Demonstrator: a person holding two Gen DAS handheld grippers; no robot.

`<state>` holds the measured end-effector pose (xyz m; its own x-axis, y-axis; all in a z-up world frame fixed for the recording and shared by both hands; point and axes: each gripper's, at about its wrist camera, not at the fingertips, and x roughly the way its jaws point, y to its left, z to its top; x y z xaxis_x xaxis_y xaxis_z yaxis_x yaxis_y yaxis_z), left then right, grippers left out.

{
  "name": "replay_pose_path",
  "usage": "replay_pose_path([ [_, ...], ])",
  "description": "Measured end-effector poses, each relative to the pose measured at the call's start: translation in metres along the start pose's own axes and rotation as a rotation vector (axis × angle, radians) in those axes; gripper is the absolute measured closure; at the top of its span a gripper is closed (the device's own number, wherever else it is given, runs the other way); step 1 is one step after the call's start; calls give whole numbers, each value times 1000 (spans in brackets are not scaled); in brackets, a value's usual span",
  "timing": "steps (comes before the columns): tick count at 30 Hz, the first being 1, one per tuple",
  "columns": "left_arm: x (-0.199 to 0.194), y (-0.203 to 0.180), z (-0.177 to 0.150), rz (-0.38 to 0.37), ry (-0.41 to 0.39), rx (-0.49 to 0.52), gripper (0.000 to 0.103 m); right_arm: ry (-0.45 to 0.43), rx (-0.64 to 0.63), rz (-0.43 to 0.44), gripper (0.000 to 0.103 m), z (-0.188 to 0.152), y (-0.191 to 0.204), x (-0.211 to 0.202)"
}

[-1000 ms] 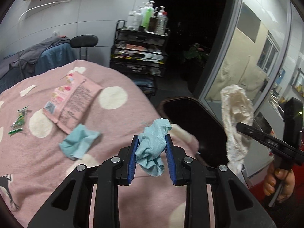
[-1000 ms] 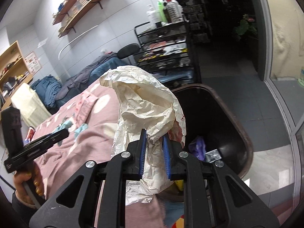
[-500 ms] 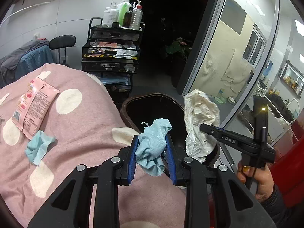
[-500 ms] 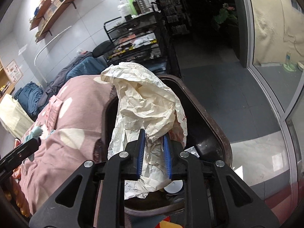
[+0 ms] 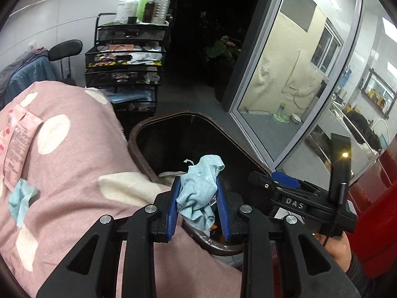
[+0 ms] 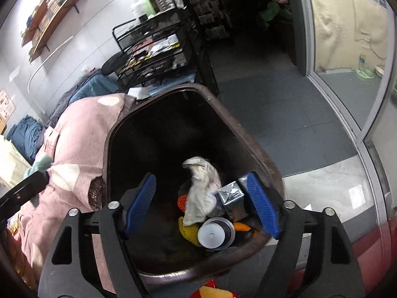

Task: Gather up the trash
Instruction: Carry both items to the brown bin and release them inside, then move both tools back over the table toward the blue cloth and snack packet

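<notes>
My left gripper (image 5: 198, 203) is shut on a crumpled light-blue tissue (image 5: 199, 191) and holds it over the near rim of the dark brown trash bin (image 5: 141, 129). My right gripper (image 6: 202, 203) is open and empty above the bin (image 6: 250, 134). The crumpled white paper (image 6: 201, 186) lies inside the bin among other trash. The right gripper also shows in the left wrist view (image 5: 285, 186), at the bin's right side. A second blue tissue (image 5: 21, 198) and a pink wrapper (image 5: 17, 136) lie on the pink dotted blanket (image 5: 74, 173).
A black wire cart (image 5: 129, 64) with bottles stands behind the bin. A glass door (image 5: 297, 74) is to the right. A silver carton (image 6: 229, 195), a cup lid (image 6: 213, 234) and yellow netting sit in the bin. Something red (image 5: 372, 223) is at the right.
My right gripper opened and the white paper dropped into the bin. My left gripper moved closer to the bin with the blue tissue.
</notes>
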<state>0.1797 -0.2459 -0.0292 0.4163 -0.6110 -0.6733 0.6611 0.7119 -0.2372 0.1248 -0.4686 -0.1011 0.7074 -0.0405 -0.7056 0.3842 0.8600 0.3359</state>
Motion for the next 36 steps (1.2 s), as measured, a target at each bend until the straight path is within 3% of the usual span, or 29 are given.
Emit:
replay_pose_path([
  [5,26,-17,5,-5,54,37,75,-35,10,-26,21,-4,-8,-15],
  [8,38,-24,7,-7,79,53,69,-54,12,-45,19,-3,-13,-22],
  [11,44,-28,8,3,87,66,43,-63,17,-56,17,-1,-19,-26],
  [13,45,-32,8,12,75,71,17,-62,22,-62,16,-1,-22,-27],
  [16,43,-33,7,24,60,80,9,-60,28,-65,15,-1,-25,-27],
  [27,6,-17,9,-4,-6,46,6,-55,20,-46,14,-1,-16,-27],
  [36,-33,16,-5,18,-46,0,6,-47,-46,31,11,-5,22,-32],
])
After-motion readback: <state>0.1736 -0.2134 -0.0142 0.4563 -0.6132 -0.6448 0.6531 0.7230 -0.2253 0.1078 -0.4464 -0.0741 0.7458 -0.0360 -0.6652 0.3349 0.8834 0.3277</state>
